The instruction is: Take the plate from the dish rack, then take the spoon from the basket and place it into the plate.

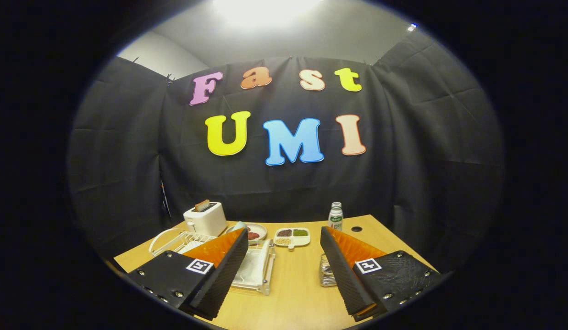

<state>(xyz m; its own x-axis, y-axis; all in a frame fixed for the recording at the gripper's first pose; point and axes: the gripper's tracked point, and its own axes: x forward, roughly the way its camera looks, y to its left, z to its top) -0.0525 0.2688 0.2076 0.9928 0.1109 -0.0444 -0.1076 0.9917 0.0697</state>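
My gripper is open above the wooden table, with nothing between its orange and black fingers. The white wire dish rack stands on a clear drip tray at the left, partly behind the left finger. A pale blue rim, likely the plate, peeks out just past that fingertip. A small wire basket stands close against the inner side of the right finger, mostly hidden. I cannot make out the spoon.
A white toaster with a slice of toast stands at the back left. Near the far edge lie a round dish with dark food, a white divided dish and a green-labelled bottle. A cable hole is behind the right finger.
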